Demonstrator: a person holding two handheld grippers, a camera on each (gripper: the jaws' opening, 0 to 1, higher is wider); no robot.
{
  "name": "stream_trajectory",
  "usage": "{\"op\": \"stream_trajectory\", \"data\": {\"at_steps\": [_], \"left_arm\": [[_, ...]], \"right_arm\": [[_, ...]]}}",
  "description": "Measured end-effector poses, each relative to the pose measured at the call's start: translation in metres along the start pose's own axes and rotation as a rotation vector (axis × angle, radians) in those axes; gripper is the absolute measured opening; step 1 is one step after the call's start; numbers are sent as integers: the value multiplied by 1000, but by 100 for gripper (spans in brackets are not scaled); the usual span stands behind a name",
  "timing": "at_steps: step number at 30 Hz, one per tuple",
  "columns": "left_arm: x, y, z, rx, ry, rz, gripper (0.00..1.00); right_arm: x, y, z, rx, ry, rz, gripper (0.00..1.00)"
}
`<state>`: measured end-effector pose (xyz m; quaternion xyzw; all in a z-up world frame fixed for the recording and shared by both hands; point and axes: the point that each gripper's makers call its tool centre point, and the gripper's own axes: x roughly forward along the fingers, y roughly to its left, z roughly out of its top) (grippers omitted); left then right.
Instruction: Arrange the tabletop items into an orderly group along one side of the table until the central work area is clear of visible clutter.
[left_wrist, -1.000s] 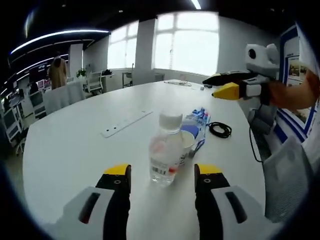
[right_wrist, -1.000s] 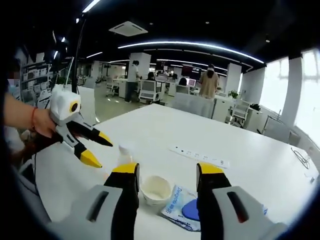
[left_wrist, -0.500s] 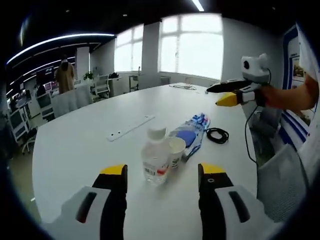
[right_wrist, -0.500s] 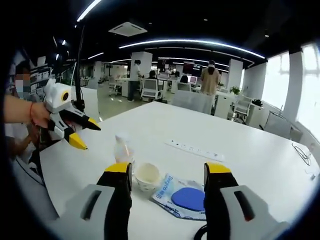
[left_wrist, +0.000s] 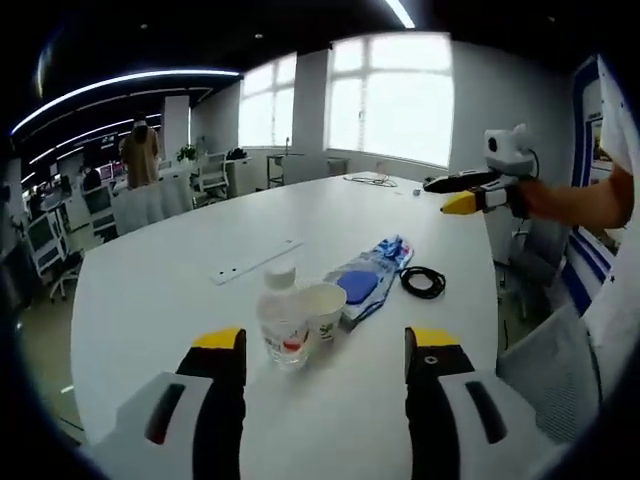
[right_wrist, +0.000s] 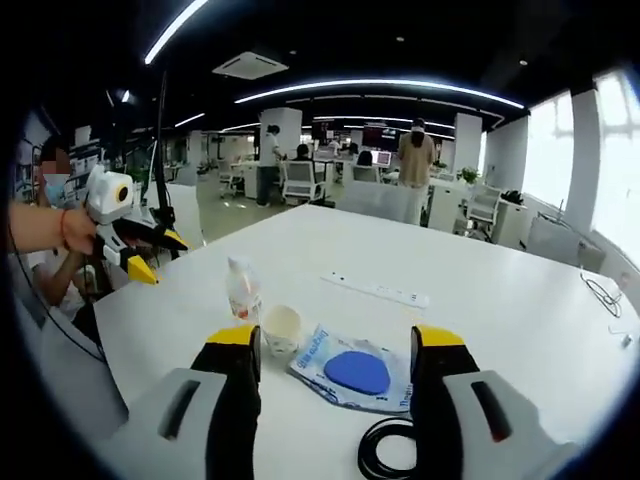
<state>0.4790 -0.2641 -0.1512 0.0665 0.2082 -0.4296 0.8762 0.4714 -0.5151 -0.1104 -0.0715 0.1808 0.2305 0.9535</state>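
Note:
A clear water bottle (left_wrist: 280, 325) with a white cap stands on the white table (left_wrist: 160, 290), touching a white paper cup (left_wrist: 322, 312). Behind them lie a blue-and-white packet (left_wrist: 365, 280) and a coiled black cable (left_wrist: 423, 283). My left gripper (left_wrist: 326, 345) is open, short of the bottle, with nothing between its jaws. My right gripper (right_wrist: 339, 340) is open above the packet (right_wrist: 352, 370) and cable (right_wrist: 385, 450), with the cup (right_wrist: 281, 326) and bottle (right_wrist: 241, 288) just beyond its left jaw. Each gripper appears in the other's view, hand-held: right gripper (left_wrist: 470, 190), left gripper (right_wrist: 125, 250).
A white power strip (left_wrist: 255, 261) lies flat further in on the table, also seen as the power strip (right_wrist: 375, 290). Small items (right_wrist: 597, 290) rest near the table's far right edge. Office chairs, desks and standing people are beyond the table.
Both grippers have drawn back from the bottle and cup, which now look smaller and farther. The cable has come into the right gripper view. The items themselves have stayed put.

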Motion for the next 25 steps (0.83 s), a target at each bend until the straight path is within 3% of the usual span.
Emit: {"op": "stream_trajectory", "data": {"at_steps": [3,7,15,25], "left_arm": [[-2,-9,3,-7,-8,1,69],[-1,-23,6,-16,-14,4,72],[0,-52,4,-42,-10,4,80],[6,-80,-1,-79,-6,5,90]], "right_arm": [[-11,-8,-6,36,-1,11,61],[-25,-19,-15,19,16,14,63],[-54,-38,-48,32,77,46,70],[-84,-63,-72,66,93,45,76]]}}
